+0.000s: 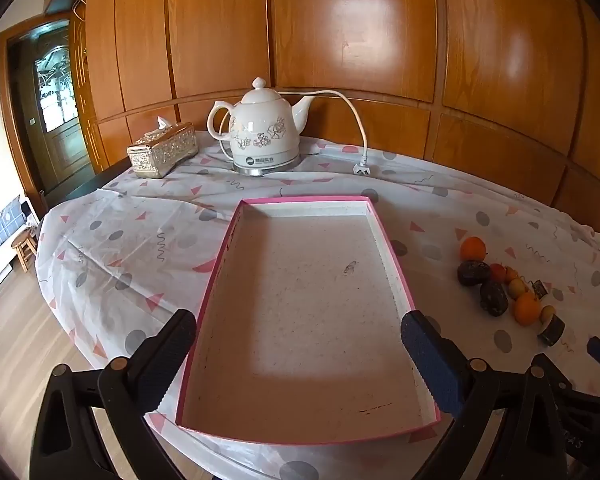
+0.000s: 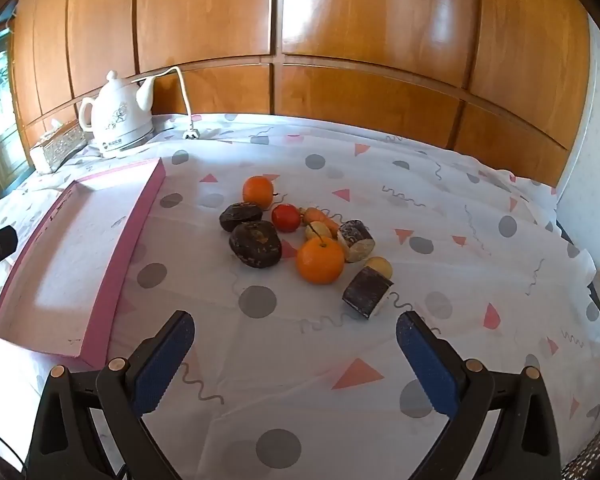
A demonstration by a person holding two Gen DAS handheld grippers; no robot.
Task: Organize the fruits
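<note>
The table (image 1: pixel 112 240) is covered by a white cloth (image 2: pixel 440 216) printed with grey dots, pink triangles and squiggles. Directly behind the table, glossy wooden wall panelling (image 1: pixel 352 40) is seen, on which bright patches of light are reflected. To the left of the table, a dark wooden door (image 1: pixel 56 92) with a patterned glass pane is set in a wooden frame. Below the table's left edge, light wood flooring (image 1: pixel 16 344) is visible, and a small wooden stool (image 1: pixel 23 246) stands there.
</note>
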